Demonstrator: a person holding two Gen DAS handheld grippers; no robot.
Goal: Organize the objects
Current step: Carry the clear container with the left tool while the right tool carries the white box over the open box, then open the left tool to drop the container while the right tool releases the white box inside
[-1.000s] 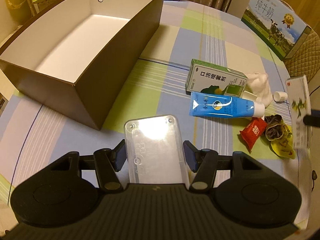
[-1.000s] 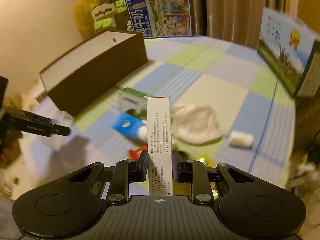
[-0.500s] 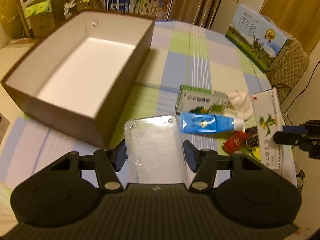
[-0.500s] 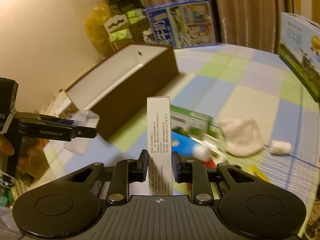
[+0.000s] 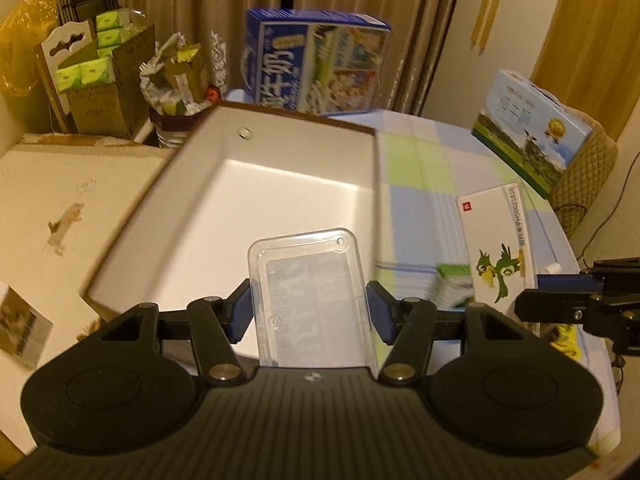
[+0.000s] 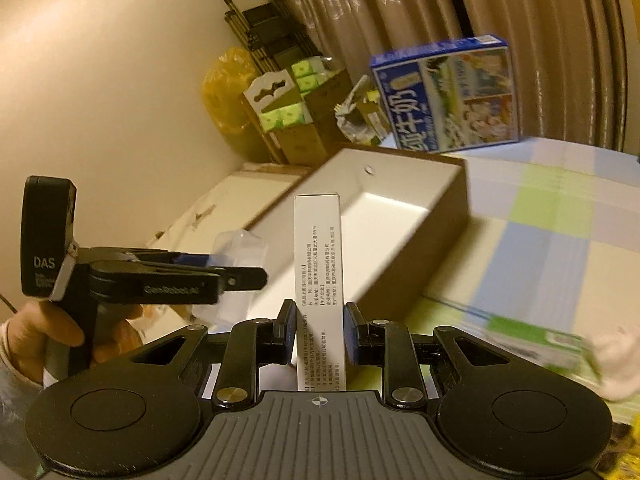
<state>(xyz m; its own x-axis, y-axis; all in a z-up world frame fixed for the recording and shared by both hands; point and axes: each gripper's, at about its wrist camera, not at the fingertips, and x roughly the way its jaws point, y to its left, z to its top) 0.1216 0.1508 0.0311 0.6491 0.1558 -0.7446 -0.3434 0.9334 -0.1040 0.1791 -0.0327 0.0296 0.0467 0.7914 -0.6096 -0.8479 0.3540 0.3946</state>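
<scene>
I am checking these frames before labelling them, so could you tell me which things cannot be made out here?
- Green carton: left wrist view, blurred and half hidden behind the white parrot box.
- White cloth: right wrist view, smeared and cut by the right edge.
- Yellow wrapper: left wrist view, mostly behind the right gripper.
- Print on the white parrot box's narrow side: right wrist view, too small to read.
- Clear plastic case: contents indiscernible.

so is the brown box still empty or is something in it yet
Empty. The brown box shows only bare white floor inside; the clear plastic case is held above its near edge in the left hand-held gripper.
</scene>
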